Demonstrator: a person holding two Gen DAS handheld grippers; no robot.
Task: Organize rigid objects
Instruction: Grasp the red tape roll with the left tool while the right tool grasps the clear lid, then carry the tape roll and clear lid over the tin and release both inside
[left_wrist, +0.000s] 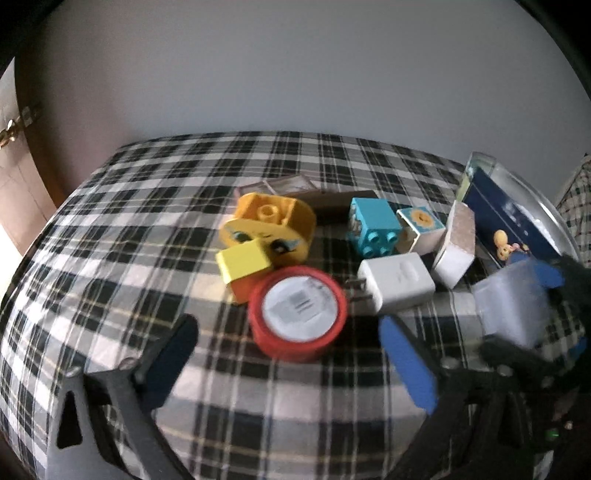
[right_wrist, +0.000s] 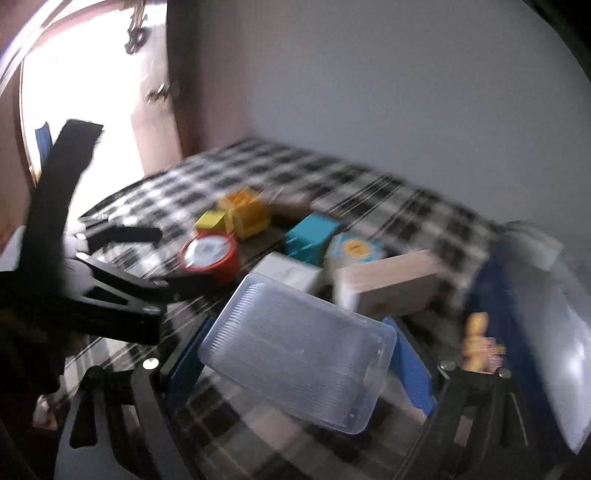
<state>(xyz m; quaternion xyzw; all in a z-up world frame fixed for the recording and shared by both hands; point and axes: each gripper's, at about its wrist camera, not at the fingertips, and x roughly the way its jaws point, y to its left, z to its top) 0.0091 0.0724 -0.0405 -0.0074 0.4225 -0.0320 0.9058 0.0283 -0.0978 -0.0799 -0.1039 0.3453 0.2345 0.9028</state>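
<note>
A pile of small objects lies on a checked cloth (left_wrist: 147, 221). A red round tin (left_wrist: 297, 312) with a white label lies between the tips of my left gripper (left_wrist: 288, 325). Its jaws stand open, with a gap on each side of the tin. Behind the tin are a yellow face block (left_wrist: 267, 229), a small yellow block (left_wrist: 243, 264), a white charger (left_wrist: 397, 282), a teal brick (left_wrist: 373, 230) and a sun cube (left_wrist: 421, 227). My right gripper (right_wrist: 299, 358) is shut on a clear ribbed plastic box (right_wrist: 295, 354), held tilted above the cloth.
A white and wood block (left_wrist: 456, 245) leans against a clear bin (left_wrist: 535, 199) at the right. The bin holds a blue card with a yellow figure (left_wrist: 506, 221). A grey wall rises behind the table. Bare cloth spreads to the left and front.
</note>
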